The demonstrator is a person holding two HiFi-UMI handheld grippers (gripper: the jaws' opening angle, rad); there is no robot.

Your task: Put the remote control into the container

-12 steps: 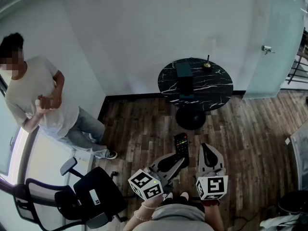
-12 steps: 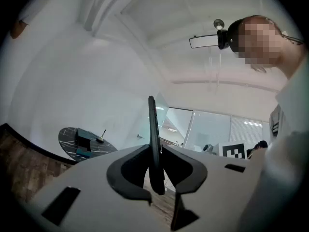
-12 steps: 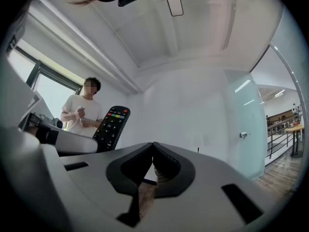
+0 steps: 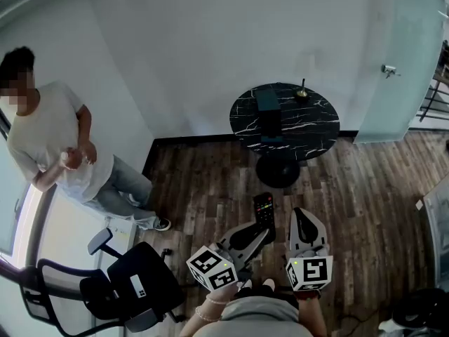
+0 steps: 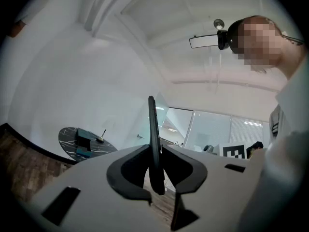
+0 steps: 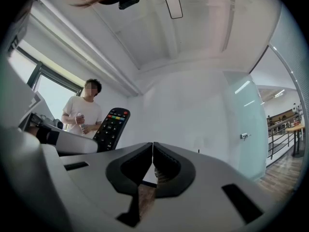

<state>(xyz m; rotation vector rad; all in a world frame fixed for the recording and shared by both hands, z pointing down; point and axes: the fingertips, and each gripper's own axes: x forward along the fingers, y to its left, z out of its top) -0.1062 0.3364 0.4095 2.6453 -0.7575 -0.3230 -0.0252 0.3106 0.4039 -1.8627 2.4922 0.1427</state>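
Remote control: slim, stiff black plastic, judged light and smooth, so liable to slip. Held by its lower end in the left claw, pads on its flat faces, well apart from the teal container on the round tabletop. A mid-length hold would be steadier. Right claw: closed, empty.

The bystander at the left of the head view has lowered both hands: they were clasped higher at the chest and now sit a little lower and further right, and a small pale thing shows in them; what it is cannot be told. The raised elbow has come down with them. In that view's bottom right corner a dark rounded thing lies lower and hides more of the pale heap beside it
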